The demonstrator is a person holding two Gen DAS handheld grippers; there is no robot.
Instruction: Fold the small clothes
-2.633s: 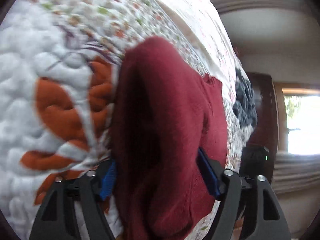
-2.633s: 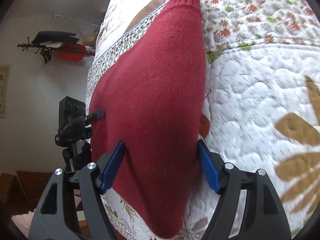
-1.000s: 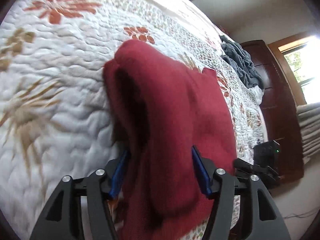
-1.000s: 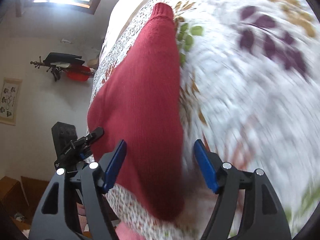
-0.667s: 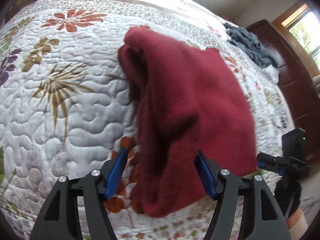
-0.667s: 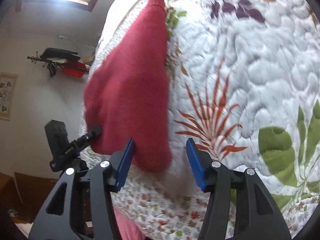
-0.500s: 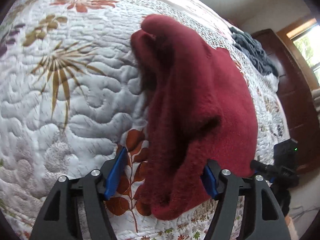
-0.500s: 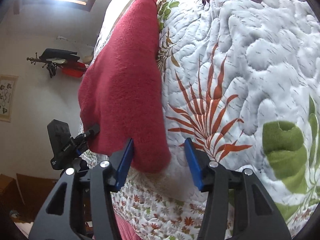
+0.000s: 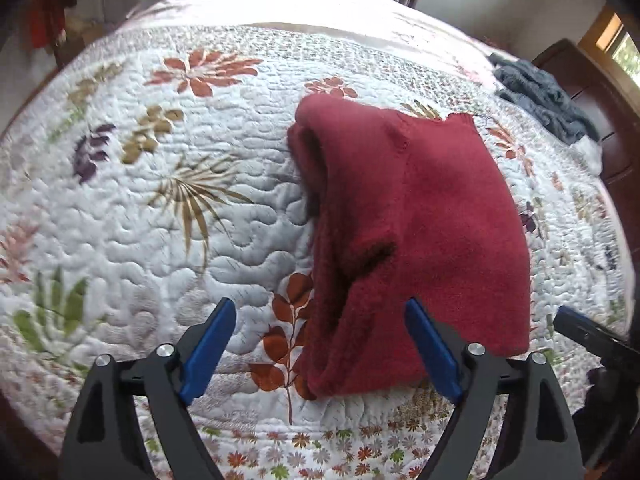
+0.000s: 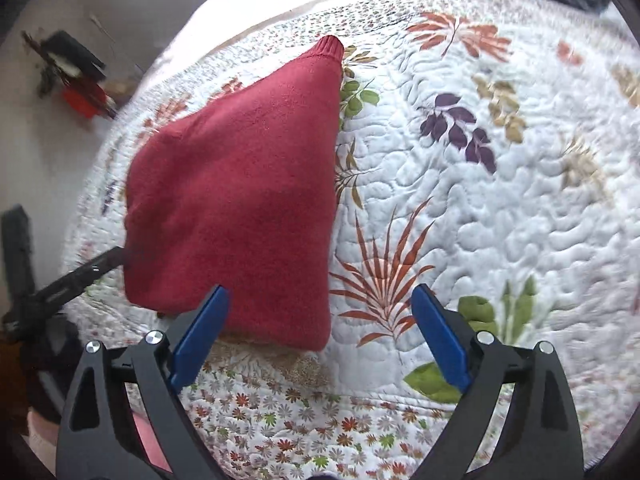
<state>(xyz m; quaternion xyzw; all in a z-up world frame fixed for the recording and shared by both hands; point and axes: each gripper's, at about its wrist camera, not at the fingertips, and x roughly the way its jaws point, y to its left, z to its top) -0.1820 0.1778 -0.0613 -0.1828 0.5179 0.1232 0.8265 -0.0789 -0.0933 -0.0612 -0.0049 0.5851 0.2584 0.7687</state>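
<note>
Both tongs have let go and drawn back. Left tongs (image 9: pixel 316 344) gape wide, the sweater (image 9: pixel 404 232) just ahead, bunched along its left edge. Right tongs (image 10: pixel 320 328) gape too. Next, I'd flatten that bunched edge before any further fold.

A home bedroom: a bed under a floral quilt (image 9: pixel 168 216), dark wooden dresser (image 9: pixel 600 92) beside it

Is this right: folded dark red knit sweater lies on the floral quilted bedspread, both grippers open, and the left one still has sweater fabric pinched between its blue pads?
Not quite. The left gripper is open and pinches nothing: in the left wrist view the folded dark red knit sweater lies free on the floral quilted bedspread. The right gripper is open too.
</note>
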